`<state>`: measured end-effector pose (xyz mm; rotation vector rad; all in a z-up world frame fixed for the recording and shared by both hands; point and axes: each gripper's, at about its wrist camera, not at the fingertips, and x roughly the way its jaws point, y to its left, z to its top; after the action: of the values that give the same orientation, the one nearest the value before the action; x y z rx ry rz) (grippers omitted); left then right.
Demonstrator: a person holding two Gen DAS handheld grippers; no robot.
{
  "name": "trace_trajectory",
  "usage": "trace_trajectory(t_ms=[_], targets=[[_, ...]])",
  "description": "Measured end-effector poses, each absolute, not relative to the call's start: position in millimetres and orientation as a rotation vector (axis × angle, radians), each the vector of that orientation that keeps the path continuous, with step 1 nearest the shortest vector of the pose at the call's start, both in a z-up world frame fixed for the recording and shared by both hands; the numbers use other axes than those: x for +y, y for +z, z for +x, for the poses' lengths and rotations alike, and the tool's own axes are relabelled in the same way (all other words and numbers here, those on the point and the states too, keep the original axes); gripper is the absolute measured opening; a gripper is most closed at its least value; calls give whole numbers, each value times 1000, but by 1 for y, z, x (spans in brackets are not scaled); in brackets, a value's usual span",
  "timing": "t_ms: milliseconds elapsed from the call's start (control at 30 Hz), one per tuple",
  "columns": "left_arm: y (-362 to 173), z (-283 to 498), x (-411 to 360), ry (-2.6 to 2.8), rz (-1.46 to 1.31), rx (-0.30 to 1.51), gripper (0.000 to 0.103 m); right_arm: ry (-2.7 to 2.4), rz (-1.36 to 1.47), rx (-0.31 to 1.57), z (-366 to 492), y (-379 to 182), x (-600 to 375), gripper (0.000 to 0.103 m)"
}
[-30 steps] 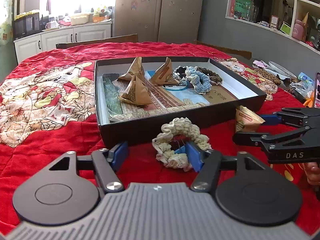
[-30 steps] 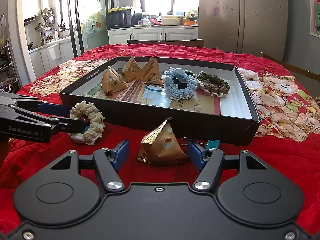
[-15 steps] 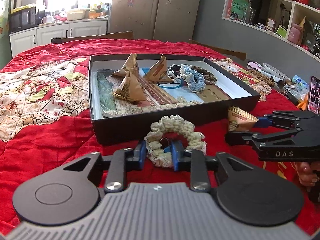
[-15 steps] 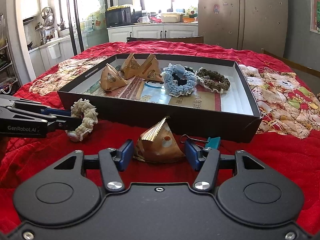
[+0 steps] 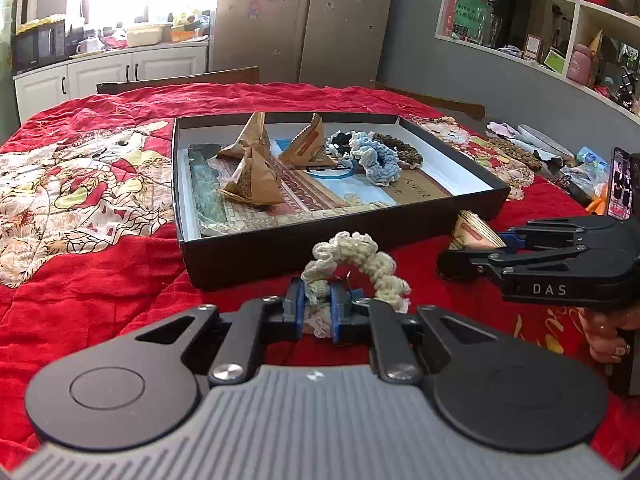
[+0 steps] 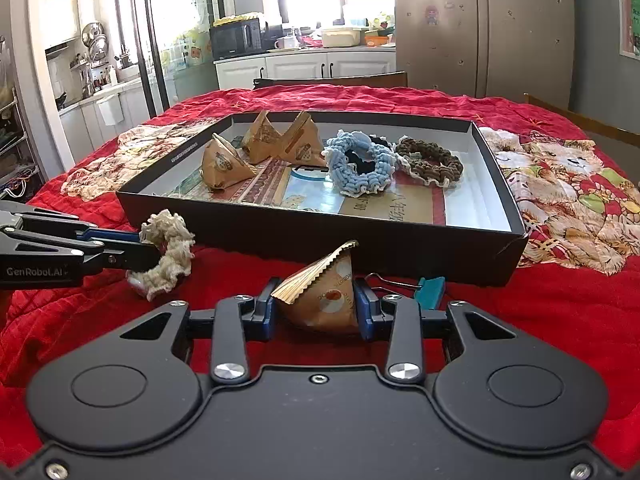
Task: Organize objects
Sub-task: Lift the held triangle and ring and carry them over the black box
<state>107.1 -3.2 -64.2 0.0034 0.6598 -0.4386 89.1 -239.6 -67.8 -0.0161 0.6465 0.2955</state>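
Observation:
My left gripper (image 5: 315, 306) is shut on a cream crocheted scrunchie (image 5: 358, 258), just in front of the black box (image 5: 280, 254). The scrunchie (image 6: 170, 254) also shows in the right wrist view, pinched by the left gripper (image 6: 146, 250). My right gripper (image 6: 316, 308) is shut on a brown pyramid packet (image 6: 322, 290) in front of the box's near wall (image 6: 360, 248). In the left wrist view the right gripper (image 5: 472, 250) holds the packet (image 5: 472, 232). The box holds three brown packets (image 5: 252, 180), a blue scrunchie (image 5: 374, 156), a brown one (image 5: 398, 148) and a black one.
A teal binder clip (image 6: 428, 286) lies on the red quilt just right of my right gripper. A phone (image 5: 620, 184) and assorted clutter (image 5: 520, 148) sit at the table's right edge. Chair backs (image 5: 180, 80) stand behind the table.
Both grippers have closed: the left on the cream scrunchie, the right on the brown packet. The left has lifted the scrunchie slightly and it now stands up.

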Motion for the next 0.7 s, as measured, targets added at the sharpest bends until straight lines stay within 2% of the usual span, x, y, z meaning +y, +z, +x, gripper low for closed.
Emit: trace_trajectory(t_ms=[700], targets=[[-47, 96, 1, -451, -12, 611, 13, 316, -19, 612, 78, -56, -238, 35]])
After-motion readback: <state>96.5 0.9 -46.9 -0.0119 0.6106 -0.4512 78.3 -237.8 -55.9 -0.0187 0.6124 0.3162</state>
